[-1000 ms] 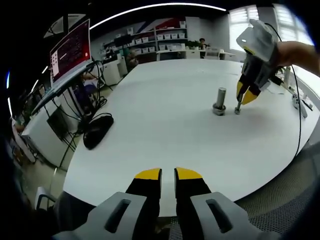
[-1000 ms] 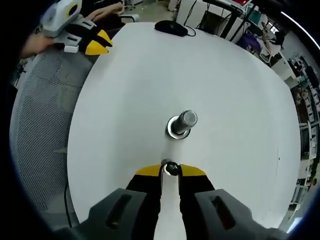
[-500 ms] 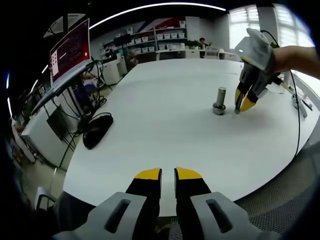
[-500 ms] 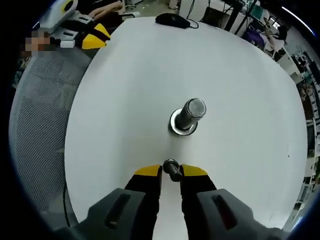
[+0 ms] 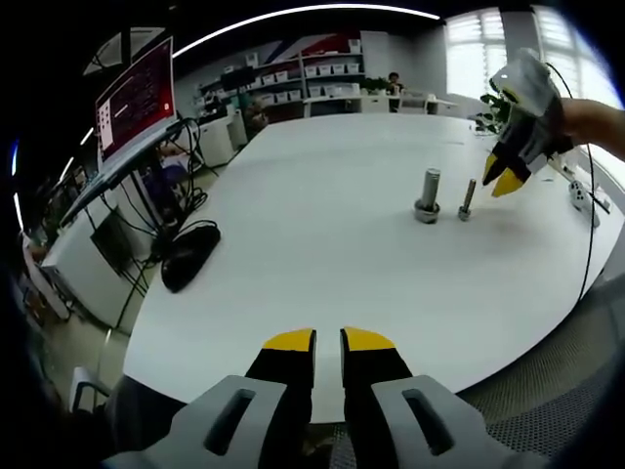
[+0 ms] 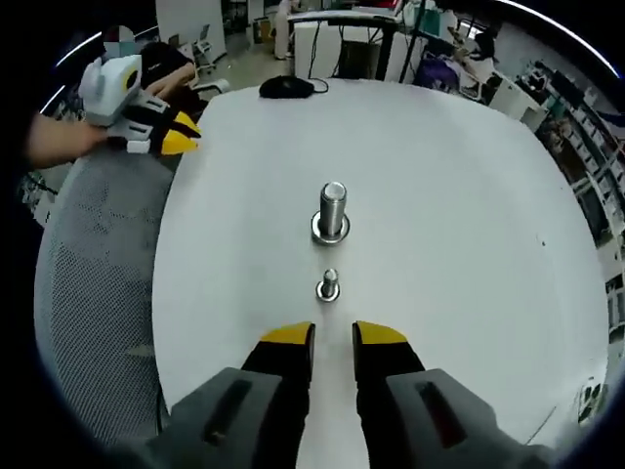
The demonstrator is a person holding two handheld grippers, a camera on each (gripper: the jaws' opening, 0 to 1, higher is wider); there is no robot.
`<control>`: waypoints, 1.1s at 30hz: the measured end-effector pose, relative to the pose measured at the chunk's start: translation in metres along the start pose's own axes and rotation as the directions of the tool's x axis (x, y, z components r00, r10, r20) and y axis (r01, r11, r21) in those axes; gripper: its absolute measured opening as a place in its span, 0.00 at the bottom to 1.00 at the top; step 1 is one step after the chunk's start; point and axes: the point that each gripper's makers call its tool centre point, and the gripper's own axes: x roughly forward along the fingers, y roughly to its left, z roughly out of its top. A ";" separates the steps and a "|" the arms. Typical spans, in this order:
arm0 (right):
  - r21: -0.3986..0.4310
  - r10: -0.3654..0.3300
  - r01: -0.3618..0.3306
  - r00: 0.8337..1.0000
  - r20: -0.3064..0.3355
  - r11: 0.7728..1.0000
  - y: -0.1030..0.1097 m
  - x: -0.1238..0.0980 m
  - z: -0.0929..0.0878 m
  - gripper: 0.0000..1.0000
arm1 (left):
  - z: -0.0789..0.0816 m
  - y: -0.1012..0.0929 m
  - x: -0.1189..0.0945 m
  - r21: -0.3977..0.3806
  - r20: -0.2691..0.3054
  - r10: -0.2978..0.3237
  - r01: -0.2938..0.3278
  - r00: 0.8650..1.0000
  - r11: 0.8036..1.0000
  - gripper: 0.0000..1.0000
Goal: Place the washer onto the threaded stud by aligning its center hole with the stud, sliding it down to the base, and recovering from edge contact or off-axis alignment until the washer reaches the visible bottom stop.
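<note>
A thick threaded stud (image 6: 332,207) (image 5: 430,192) stands upright on the white table (image 6: 439,195), with a wide metal ring around its foot (image 6: 330,233). I cannot tell whether that ring is a washer or the stud's own base. A smaller bolt-like piece (image 6: 328,285) (image 5: 467,199) stands upright right beside it, free of any jaw. My right gripper (image 6: 334,337) (image 5: 502,177) hangs open above and behind the small piece, nothing between its jaws. My left gripper (image 5: 328,340) (image 6: 186,135) hovers at the table's near edge, far from the stud, jaws a narrow gap apart and empty.
A black mouse (image 5: 190,256) (image 6: 285,86) lies with its cable at one edge of the table. A monitor (image 5: 137,98) stands beyond it. A grey mesh chair (image 6: 93,293) sits under the left gripper. Small hardware and cables (image 5: 583,198) lie at the table's right edge.
My right gripper has let go of the small bolt-like piece, leaving it standing beside the stud, and has pulled back and up from it. The left gripper has stayed put.
</note>
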 end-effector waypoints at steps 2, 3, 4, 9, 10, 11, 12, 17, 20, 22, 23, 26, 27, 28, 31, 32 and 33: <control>0.076 -0.036 0.030 0.996 0.081 0.997 0.000 -0.018 0.002 0.19 | 0.000 -0.001 0.000 0.001 0.001 -0.004 0.004 1.000 1.000 0.07; 0.113 -0.055 0.042 0.992 0.116 0.993 0.000 -0.028 0.002 0.19 | 0.000 -0.002 0.000 0.002 0.000 -0.008 0.008 1.000 1.000 0.07; 0.126 -0.065 0.049 0.990 0.127 0.991 0.000 -0.031 0.001 0.20 | 0.000 -0.003 0.000 0.004 -0.001 -0.011 0.011 1.000 1.000 0.07; 0.327 -0.208 0.113 0.940 0.271 0.938 0.001 -0.081 -0.002 0.27 | 0.004 -0.008 -0.002 0.005 0.019 -0.036 0.036 0.999 0.999 0.07; 0.383 -0.229 0.100 0.923 0.308 0.918 0.005 -0.094 -0.003 0.27 | 0.005 -0.009 -0.002 0.002 0.029 -0.043 0.043 0.999 0.999 0.07; 0.413 -0.249 0.098 0.910 0.330 0.905 0.007 -0.102 -0.004 0.28 | 0.006 -0.010 -0.002 0.000 0.030 -0.046 0.046 0.999 0.999 0.07; 0.453 -0.276 0.089 0.889 0.365 0.887 0.010 -0.112 -0.005 0.29 | 0.006 -0.011 -0.003 0.005 0.033 -0.050 0.050 0.998 0.999 0.07; 0.603 -0.365 0.016 0.809 0.460 0.797 0.030 -0.138 -0.016 0.31 | 0.011 -0.019 -0.004 0.008 0.058 -0.089 0.088 0.994 0.996 0.08; 0.657 -0.426 0.015 0.773 0.470 0.754 0.046 -0.151 -0.027 0.31 | 0.012 -0.027 -0.006 0.014 0.048 -0.126 0.126 0.991 0.992 0.08; 0.674 -0.445 0.025 0.769 0.459 0.739 0.058 -0.155 -0.035 0.32 | 0.012 -0.032 -0.007 0.019 0.044 -0.148 0.148 0.988 0.989 0.08; 0.687 -0.462 0.036 0.766 0.447 0.726 0.066 -0.158 -0.041 0.32 | 0.014 -0.034 -0.008 0.024 0.052 -0.159 0.158 0.986 0.987 0.08; 0.713 -0.502 0.080 0.764 0.404 0.697 0.083 -0.162 -0.057 0.32 | 0.013 -0.033 -0.008 0.006 0.057 -0.165 0.165 0.985 0.986 0.08; 0.723 -0.521 0.100 0.761 0.387 0.683 0.089 -0.164 -0.063 0.32 | 0.015 -0.034 -0.008 0.009 0.068 -0.171 0.171 0.983 0.985 0.08; 0.732 -0.537 0.113 0.755 0.377 0.672 0.092 -0.166 -0.067 0.32 | 0.016 -0.035 -0.008 0.013 0.069 -0.174 0.174 0.982 0.985 0.08; 0.769 -0.577 0.128 0.740 0.347 0.627 0.103 -0.165 -0.079 0.33 | 0.016 -0.036 -0.008 0.010 0.072 -0.182 0.181 0.981 0.983 0.08; 0.766 -0.581 0.134 0.736 0.349 0.629 0.106 -0.165 -0.080 0.33 | 0.017 -0.035 -0.008 0.003 0.077 -0.181 0.182 0.980 0.983 0.08; 0.773 -0.610 0.153 0.713 0.345 0.616 0.106 -0.166 -0.080 0.32 | 0.018 -0.036 -0.008 -0.006 0.082 -0.189 0.190 0.979 0.982 0.08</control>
